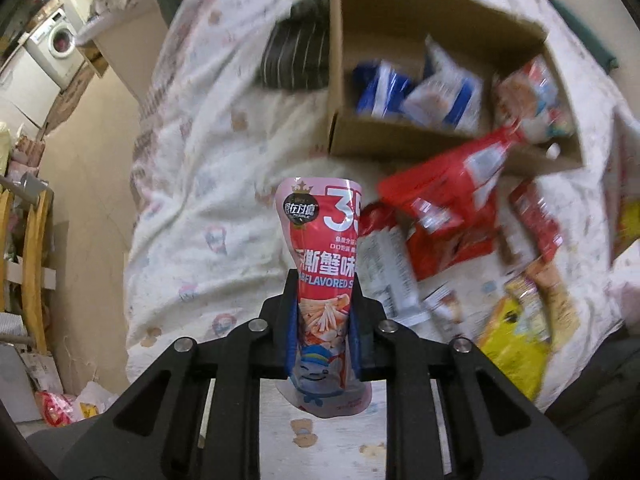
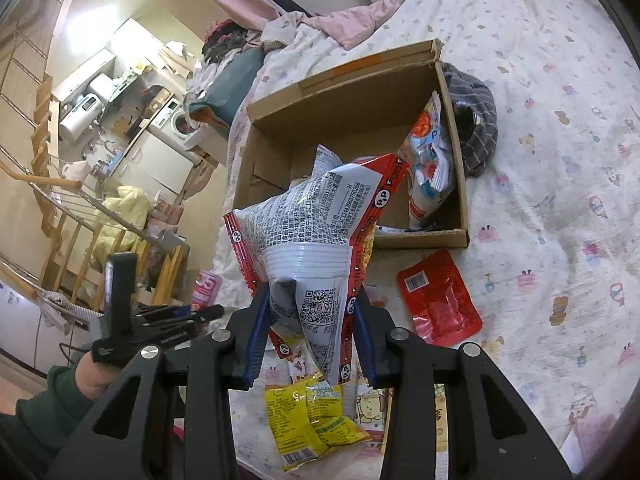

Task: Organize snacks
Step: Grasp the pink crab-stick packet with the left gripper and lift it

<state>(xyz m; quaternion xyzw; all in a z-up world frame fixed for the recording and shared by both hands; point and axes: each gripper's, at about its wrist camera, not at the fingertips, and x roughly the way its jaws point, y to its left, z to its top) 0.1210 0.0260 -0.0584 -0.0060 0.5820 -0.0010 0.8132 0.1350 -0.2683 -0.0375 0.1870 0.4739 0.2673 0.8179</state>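
My left gripper [image 1: 323, 316] is shut on a pink and red crab-flavoured stick pouch [image 1: 322, 248] and holds it upright above the bedspread, short of the open cardboard box [image 1: 334, 60]. My right gripper [image 2: 310, 320] is shut on a red and white snack bag [image 2: 312, 220], back side up, held in front of the same box [image 2: 456, 148]. The box holds blue and white packets [image 1: 424, 88] and a red and white bag [image 2: 430, 160]. The left gripper and pink pouch show at the left of the right wrist view [image 2: 208, 286].
Loose snacks lie on the bed: a flat red pouch [image 2: 438, 300], yellow packets [image 2: 316, 420], red bags [image 1: 448, 208]. A dark striped cloth [image 2: 476, 120] lies beside the box. The bed edge drops off to the left toward a railing [image 2: 80, 216].
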